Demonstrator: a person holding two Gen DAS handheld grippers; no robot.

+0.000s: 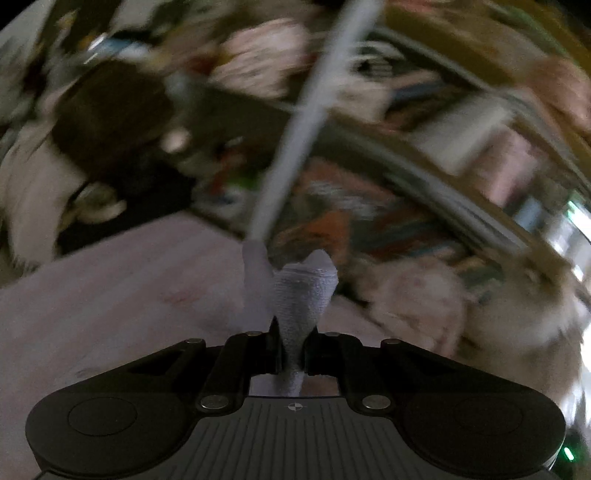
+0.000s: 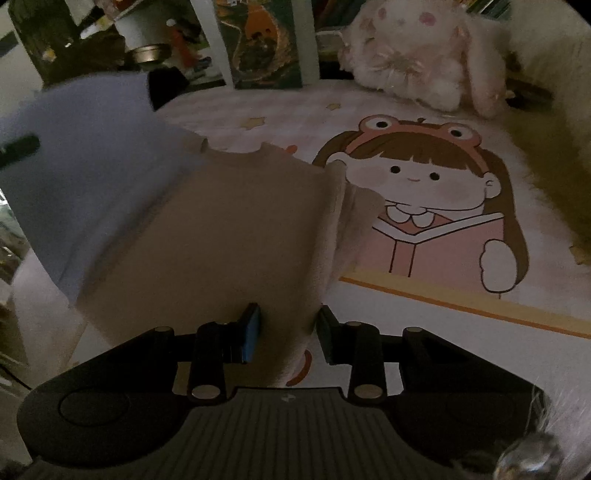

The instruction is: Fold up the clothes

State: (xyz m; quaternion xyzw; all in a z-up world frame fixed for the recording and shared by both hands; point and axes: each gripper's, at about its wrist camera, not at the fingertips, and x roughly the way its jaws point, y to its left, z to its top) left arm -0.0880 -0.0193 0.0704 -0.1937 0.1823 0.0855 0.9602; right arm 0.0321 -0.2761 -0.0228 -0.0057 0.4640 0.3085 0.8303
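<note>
Setting: home, likely a child's bedroom. Evidence: cartoon-girl mat [image 2: 424,221] (reading a book, frog hat); white plush rabbit [image 2: 417,55] at its far edge; illustrated book [image 2: 264,44] standing upright; cluttered shelves [image 2: 122,33] behind, contents too dim to identify.

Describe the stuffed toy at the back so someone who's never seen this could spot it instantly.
Start at the cartoon girl mat with a girl in a frog hat reading. Look past its far edge, upper right: the plush bunny sits there. It is the only fluffy white thing with long drooping ears, unlike the flat beige garment nearer the right gripper.
</note>
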